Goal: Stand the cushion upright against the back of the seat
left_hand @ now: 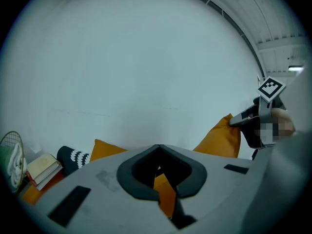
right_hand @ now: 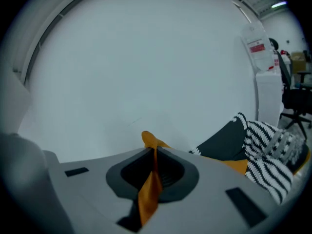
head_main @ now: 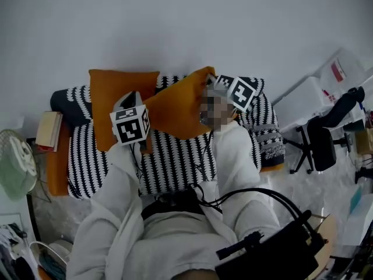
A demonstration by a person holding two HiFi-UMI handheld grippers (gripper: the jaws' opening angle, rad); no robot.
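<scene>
Head view: tilted cushion (head_main: 178, 107) over seat (head_main: 175, 165)

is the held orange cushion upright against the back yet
No: the cushion hangs tilted, its edges pinched by the left gripper and right gripper.

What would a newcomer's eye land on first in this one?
An orange cushion is held up, tilted, over the middle of the striped seat. The left gripper pinches its left side and the right gripper pinches its top corner. A second cushion, also orange, stands against the white wall at the seat's left end.
</scene>
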